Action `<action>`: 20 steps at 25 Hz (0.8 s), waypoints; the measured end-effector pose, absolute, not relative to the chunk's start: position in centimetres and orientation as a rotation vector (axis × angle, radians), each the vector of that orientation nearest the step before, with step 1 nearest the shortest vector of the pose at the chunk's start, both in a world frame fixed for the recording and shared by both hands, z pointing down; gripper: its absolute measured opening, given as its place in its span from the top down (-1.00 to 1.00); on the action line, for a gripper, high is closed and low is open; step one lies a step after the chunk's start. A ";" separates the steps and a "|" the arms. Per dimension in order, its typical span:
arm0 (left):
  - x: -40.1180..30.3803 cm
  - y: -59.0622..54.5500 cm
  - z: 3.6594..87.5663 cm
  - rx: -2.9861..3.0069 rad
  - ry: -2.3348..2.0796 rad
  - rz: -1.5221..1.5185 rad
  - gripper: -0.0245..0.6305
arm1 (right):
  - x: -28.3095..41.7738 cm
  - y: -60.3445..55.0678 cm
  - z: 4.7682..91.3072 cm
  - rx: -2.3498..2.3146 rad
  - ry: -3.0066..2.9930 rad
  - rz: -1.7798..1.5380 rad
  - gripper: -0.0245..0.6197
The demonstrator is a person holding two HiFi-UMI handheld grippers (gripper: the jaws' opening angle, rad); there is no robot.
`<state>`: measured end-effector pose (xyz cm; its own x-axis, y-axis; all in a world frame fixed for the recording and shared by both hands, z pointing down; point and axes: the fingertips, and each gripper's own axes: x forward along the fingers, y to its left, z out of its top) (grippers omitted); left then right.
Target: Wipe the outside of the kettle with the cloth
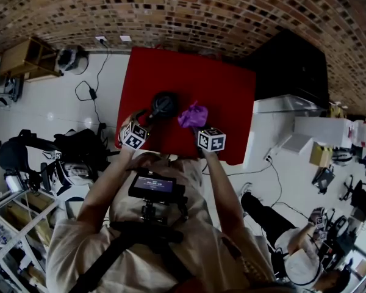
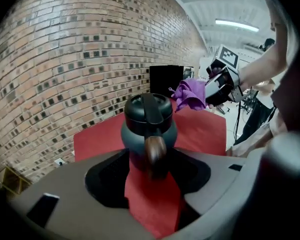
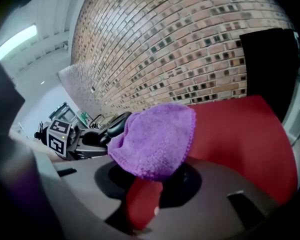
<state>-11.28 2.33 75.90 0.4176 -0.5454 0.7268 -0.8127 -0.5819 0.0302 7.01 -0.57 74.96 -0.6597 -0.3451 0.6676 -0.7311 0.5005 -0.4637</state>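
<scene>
Purple cloth [image 1: 193, 115] sits pinched in the right gripper [image 1: 200, 126], at three o'clock of the kettle [image 1: 163, 104] on the red table [image 1: 232, 96]. The left gripper [image 1: 145, 119] gapes around the handle [image 2: 155, 151] without pinching it. Wiping hasn't begun; next, steady the kettle and press the cloth to its side.

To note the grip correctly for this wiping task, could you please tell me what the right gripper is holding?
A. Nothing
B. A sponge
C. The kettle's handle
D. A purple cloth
D: the right gripper view shows the purple cloth bunched between the jaws of the right gripper, while the kettle stands apart from it.
</scene>
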 end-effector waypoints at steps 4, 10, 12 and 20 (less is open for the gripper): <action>-11.7 2.4 74.6 2.280 -1.155 0.871 0.19 | 5.9 -3.0 75.1 0.883 -2.244 1.014 0.53; -11.5 2.0 73.1 2.271 -1.115 0.800 0.33 | 1.8 -8.2 74.3 0.809 -2.273 0.973 0.53; -10.9 2.2 73.0 2.285 -1.077 0.829 0.46 | 0.9 -8.6 76.1 0.767 -2.245 1.019 0.53; -9.9 2.1 72.9 2.299 -1.045 0.895 0.63 | 1.0 -10.1 85.4 0.756 -2.047 1.107 0.55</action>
